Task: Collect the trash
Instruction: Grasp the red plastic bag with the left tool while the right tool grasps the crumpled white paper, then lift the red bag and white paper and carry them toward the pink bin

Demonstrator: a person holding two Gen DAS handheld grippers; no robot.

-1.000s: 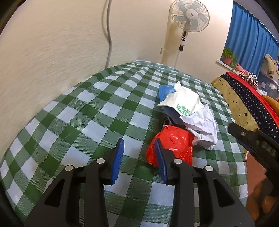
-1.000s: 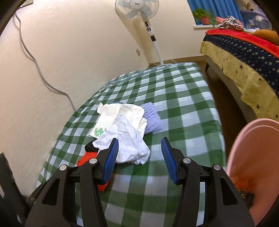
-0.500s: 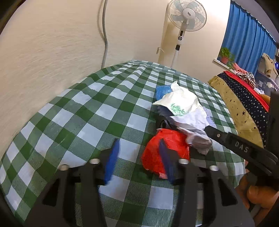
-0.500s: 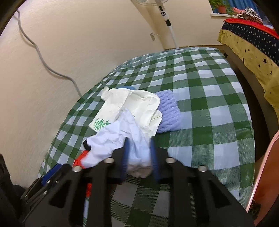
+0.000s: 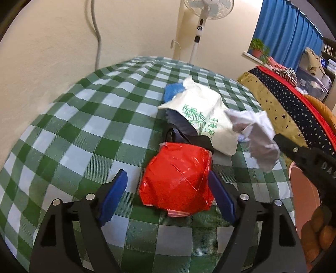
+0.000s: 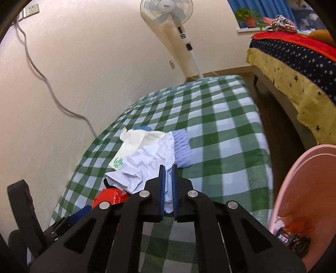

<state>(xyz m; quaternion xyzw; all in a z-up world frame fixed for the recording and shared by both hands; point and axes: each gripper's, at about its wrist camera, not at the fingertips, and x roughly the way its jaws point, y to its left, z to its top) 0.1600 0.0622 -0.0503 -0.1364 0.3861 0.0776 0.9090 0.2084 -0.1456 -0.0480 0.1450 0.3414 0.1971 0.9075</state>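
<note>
Trash lay in a small heap on the green checked tablecloth (image 5: 88,134), toward its right side. Red foil wrapper (image 5: 178,180) sat nearest the left gripper (image 5: 168,189), whose jaws had just been opening and stood wide apart, one blue pad on each side of the wrapper. Right pad looked just beside or touching the foil's edge, could not tell which; left pad was clear of it. Wrapper rested on the cloth, not gripped.

Behind the wrapper sat a dark crumpled piece (image 5: 184,134), then a white bag with green leaf print (image 5: 201,117), and a blue item (image 5: 172,90) at the far end of the heap. Purple knitted thing (image 6: 182,149) lay just right of the bag in the right wrist view.

Right gripper (image 6: 168,170) had just been closing and was clamped on crumpled white paper (image 6: 147,163), paper pinched between the blue pads. In the left wrist view that paper (image 5: 256,134) hung from the right gripper's tip, over the right edge of the heap.

Pink bin (image 6: 304,189) stood at the right, beside the table, with a few wrappers at its bottom. Standing fan (image 6: 168,12) was against the far wall, bed with starry cover (image 6: 294,69) to the right.
</note>
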